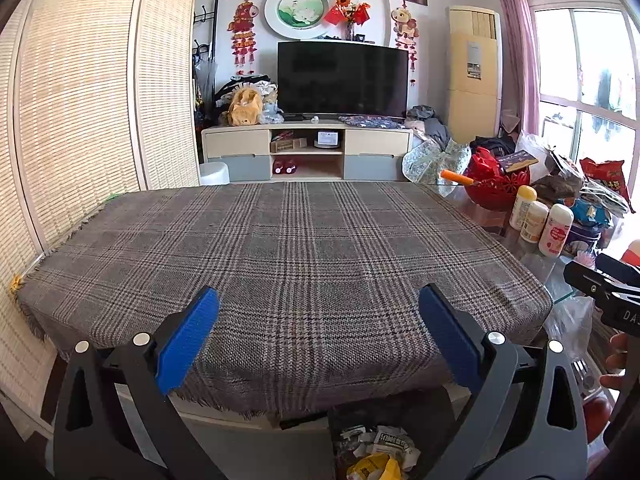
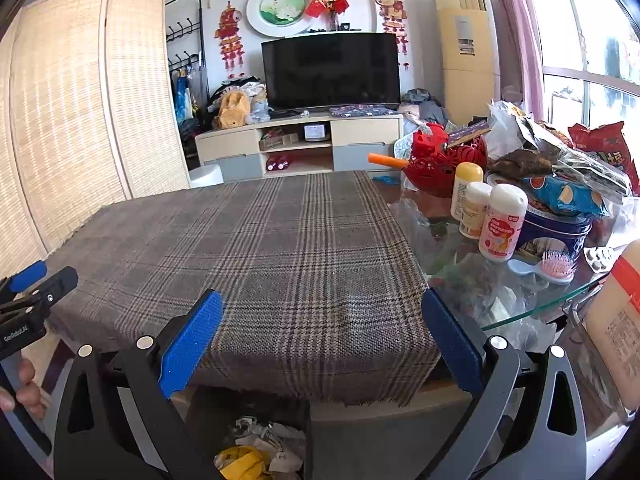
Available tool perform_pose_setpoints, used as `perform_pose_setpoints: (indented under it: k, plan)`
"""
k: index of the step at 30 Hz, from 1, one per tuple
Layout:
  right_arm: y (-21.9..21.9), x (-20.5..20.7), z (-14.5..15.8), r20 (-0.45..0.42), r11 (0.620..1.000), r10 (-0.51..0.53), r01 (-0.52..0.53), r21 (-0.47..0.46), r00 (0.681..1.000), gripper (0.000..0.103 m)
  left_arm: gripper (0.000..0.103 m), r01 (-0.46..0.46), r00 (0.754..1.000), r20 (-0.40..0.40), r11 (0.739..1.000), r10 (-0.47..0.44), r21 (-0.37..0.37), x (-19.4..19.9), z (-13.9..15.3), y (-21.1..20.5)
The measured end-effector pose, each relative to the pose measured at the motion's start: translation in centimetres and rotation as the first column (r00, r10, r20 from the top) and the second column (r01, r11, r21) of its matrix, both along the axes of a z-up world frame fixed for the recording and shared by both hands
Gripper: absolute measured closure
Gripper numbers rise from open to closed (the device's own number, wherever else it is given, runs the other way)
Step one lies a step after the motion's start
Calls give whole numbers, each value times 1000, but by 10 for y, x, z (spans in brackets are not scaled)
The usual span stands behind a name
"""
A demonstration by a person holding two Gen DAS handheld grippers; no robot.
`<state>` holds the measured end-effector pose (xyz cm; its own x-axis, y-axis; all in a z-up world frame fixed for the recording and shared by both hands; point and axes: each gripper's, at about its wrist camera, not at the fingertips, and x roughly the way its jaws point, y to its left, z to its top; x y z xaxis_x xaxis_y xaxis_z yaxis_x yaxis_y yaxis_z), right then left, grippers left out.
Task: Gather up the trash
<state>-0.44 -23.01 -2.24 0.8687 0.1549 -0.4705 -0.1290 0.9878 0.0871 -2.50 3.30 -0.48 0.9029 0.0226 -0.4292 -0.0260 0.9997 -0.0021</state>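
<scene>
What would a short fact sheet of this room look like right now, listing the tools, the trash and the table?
left gripper: jaws wide apart, holding nothing, above the near table edge
right gripper: jaws wide apart, holding nothing
plaid cloth: covers most of the table, no trash visible on it
trash bin: below the near table edge, holds crumpled paper and a yellow wrapper
glass tabletop: bare at the right, crowded
white bottles: three, upright on the glass
pink hairbrush: lying on the glass
red basket: behind the bottles
</scene>
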Motion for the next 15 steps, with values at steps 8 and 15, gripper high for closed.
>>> perform_pose_setpoints:
  k: [8, 15]
  plan:
    - [1, -1, 1, -1, 1000, -1, 1, 0, 1000, 3, 8, 33, 999, 0, 999, -33, 2, 0, 1, -4]
    - [1, -1, 0, -5, 1000, 0, 0, 4, 1000, 3, 12, 43, 998, -37, 999, -45, -31, 5, -1, 1]
